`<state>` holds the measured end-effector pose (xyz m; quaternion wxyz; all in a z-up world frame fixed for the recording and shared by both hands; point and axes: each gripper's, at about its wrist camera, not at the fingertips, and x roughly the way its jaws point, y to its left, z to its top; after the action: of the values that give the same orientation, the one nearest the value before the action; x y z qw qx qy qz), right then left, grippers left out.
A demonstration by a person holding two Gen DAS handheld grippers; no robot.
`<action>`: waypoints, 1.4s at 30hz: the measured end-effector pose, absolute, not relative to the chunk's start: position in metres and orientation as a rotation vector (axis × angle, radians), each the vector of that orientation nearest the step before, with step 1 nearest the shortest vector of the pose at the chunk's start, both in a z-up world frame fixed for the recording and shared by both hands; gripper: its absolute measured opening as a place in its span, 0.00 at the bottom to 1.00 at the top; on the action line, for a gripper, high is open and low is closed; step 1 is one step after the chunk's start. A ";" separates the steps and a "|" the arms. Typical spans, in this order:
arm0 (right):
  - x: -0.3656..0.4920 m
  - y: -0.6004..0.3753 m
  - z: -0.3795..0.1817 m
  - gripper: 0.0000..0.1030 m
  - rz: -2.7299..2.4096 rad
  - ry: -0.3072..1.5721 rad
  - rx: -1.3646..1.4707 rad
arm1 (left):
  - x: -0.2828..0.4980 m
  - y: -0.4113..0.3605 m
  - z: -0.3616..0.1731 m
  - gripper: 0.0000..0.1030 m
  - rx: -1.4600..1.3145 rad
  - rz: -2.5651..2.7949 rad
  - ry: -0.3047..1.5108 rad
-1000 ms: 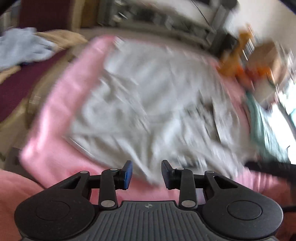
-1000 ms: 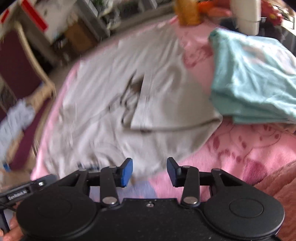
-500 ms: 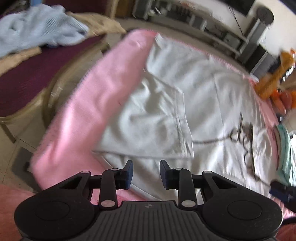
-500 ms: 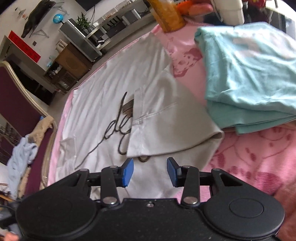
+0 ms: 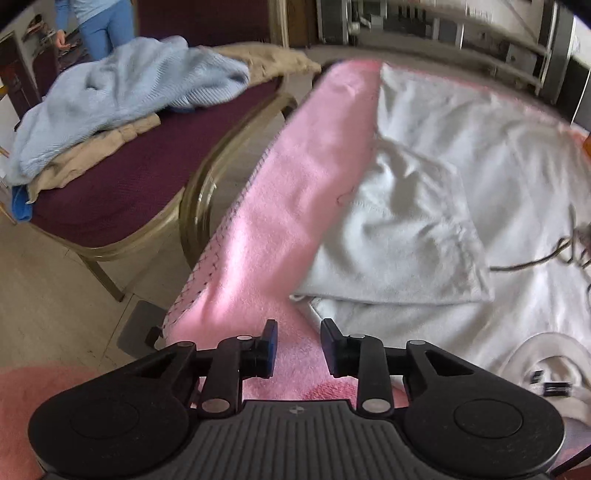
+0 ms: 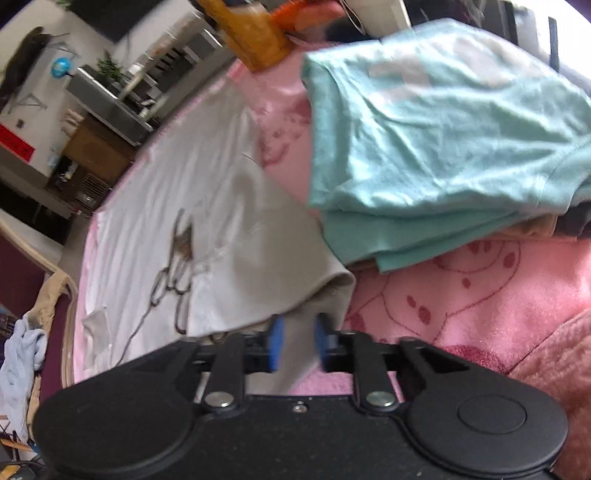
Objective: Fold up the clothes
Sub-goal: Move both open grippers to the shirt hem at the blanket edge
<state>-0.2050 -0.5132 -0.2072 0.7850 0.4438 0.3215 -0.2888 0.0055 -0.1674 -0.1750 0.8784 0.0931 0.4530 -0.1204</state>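
Note:
A pale grey T-shirt (image 5: 443, 155) with a dark scribble print lies flat on a pink blanket (image 5: 295, 192), one sleeve (image 5: 399, 236) folded inward and its collar (image 5: 546, 354) at the near right. My left gripper (image 5: 299, 343) hovers over bare blanket just left of the shirt's near corner; its jaws are closing with nothing between them. In the right wrist view the shirt (image 6: 207, 184) has its other sleeve (image 6: 266, 258) folded in. My right gripper (image 6: 298, 339) sits at that near corner, jaws closing with grey fabric in the gap and no visible pressing.
A stack of folded teal clothes (image 6: 424, 129) lies on the blanket (image 6: 480, 288) right of the shirt. A maroon chair (image 5: 122, 177) with a light blue sweater (image 5: 122, 88) stands left of the bed. A person in blue (image 5: 99, 26) stands behind it.
Both grippers dropped closer to the shirt's near edge. The left view swung toward the chair. The right jaws narrowed and now have the shirt's corner between them.

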 end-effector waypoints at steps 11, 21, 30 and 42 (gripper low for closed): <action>-0.155 -0.442 -0.187 0.29 -0.411 0.763 0.595 | -0.046 -0.231 -0.185 0.31 0.367 -0.592 0.885; -0.156 -0.426 -0.184 0.36 -0.337 0.927 0.564 | -0.055 -0.222 -0.174 0.35 0.447 -0.603 0.955; -0.153 -0.462 -0.091 0.64 -0.334 0.680 0.597 | 0.003 -0.209 -0.103 0.39 0.280 -0.560 0.874; -0.074 -0.575 -0.022 0.47 -0.488 0.432 0.454 | 0.144 -0.256 -0.065 0.47 0.181 -0.466 0.766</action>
<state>-0.0742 -0.5747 -0.0220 0.9222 0.2209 0.2105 -0.2377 0.1441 -0.2564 -0.0646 0.8972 0.0872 0.3698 -0.2250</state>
